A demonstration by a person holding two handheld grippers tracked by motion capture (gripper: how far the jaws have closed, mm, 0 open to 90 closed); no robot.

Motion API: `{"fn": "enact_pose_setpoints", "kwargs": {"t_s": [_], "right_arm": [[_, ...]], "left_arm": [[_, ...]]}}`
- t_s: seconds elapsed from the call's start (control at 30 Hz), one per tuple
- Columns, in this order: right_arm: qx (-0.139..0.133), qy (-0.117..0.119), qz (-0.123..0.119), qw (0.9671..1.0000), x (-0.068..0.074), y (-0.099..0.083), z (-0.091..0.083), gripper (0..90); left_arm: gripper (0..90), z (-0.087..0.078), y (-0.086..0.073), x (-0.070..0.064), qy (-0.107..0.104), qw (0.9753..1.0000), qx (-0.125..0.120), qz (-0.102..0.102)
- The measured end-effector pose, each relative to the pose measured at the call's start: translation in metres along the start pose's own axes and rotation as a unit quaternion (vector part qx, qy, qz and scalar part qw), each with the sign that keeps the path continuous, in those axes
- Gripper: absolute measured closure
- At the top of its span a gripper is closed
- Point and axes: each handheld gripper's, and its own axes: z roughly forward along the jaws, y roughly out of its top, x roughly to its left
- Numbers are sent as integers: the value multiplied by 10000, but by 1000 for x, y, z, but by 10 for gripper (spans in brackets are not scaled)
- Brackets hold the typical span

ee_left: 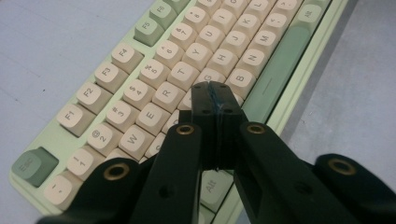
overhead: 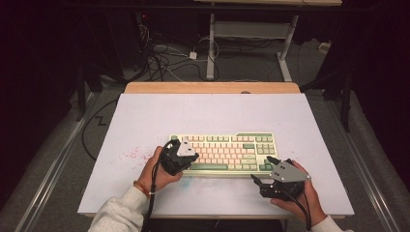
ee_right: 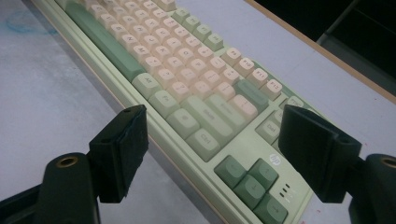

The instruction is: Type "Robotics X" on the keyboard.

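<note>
Your left gripper (overhead: pixel 192 157) is black, topped by a grey three-cornered plate, with a black cable trailing back along your forearm. Its jaw arms carry brass-ringed screw holes, and there is a faint blue streak where the pads (ee_left: pixel 205 100) meet. Your right gripper (overhead: pixel 261 170) has the same black body, grey plate and black cable, with blocky black pads (ee_right: pixel 122 149). You wear light grey sleeves (overhead: pixel 121 210) and a thin reddish band at your left wrist (overhead: pixel 141 187).

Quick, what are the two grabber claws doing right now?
Left gripper: shut, holding nothing, tips over the cream-and-green keyboard.
Right gripper: open, empty, by the keyboard's arrow-key end.
</note>
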Motion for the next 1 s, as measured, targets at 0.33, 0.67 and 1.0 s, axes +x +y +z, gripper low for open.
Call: {"fn": "enact_pose_setpoints", "kwargs": {"t_s": [0.33, 0.67, 1.0], "right_arm": [[30, 27, -21, 10000, 0, -1, 0, 244], [53, 36, -35, 10000, 0, -2, -1, 244], [26, 136, 24, 9999, 0, -1, -1, 244]], "left_arm": [[869, 10, 2, -2, -78, 9998, 164, 57], [866, 14, 0, -1, -40, 9997, 226, 50], [858, 16, -1, -2, -20, 9996, 279, 86]]}}
